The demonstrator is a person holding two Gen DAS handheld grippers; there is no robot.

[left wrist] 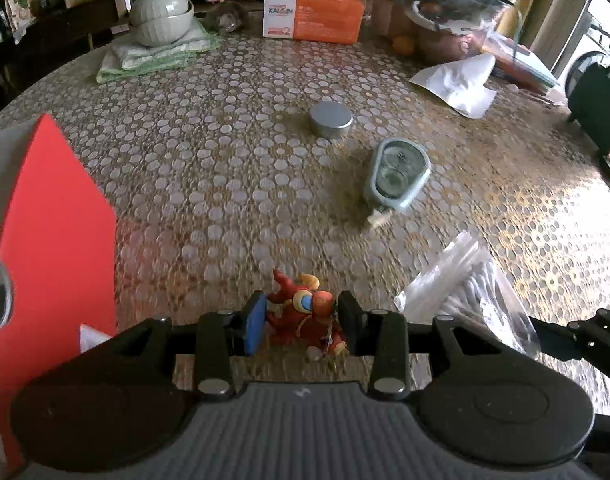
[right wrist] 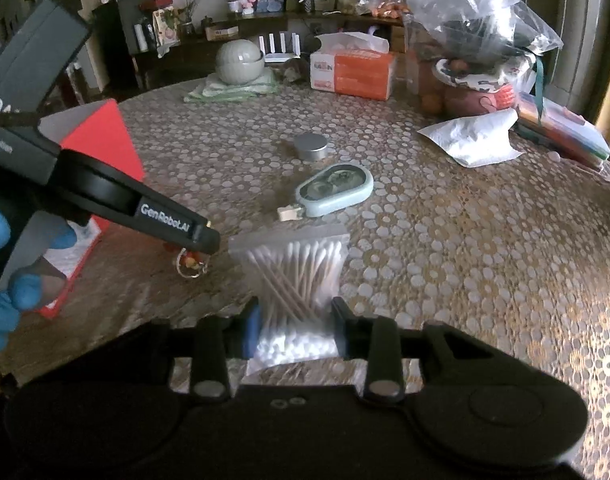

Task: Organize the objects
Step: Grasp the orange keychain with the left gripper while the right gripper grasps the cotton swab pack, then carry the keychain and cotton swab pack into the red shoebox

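- Your left gripper (left wrist: 299,322) has its two fingers pressed onto the small red and orange figurine keychain (left wrist: 305,316), one pad on each side, so the toy sits squarely in the gap, right at the fingertips.
- In the right wrist view a metal ring and orange bits dangle under that gripper's tip, which suggests the toy is off the cloth, though the left view cannot confirm it.
- The open red cardboard box (left wrist: 57,224) stands just to your left, mouth toward you — I judge that's the likely drop spot, which would explain carrying the toy on that side.
- Your right gripper (right wrist: 295,330) is clamped across the clear zip bag of cotton swabs (right wrist: 293,276), pinching its lower half so the plastic waists in between the pads.
- The bag's top fans out forward past the fingertips, swab sticks crossing inside; a mid-body pinch looks sensible for a floppy pack.
- Whether the bag is lifted or resting on the lace-patterned tablecloth (right wrist: 465,240) I cannot tell.
- Ahead of both grippers and well apart from them, the pale blue oval case with a clear lid (right wrist: 335,190) and the round grey metal tin (right wrist: 311,146) lie on the cloth, untouched.
- By my reading, those two are next in the queue.
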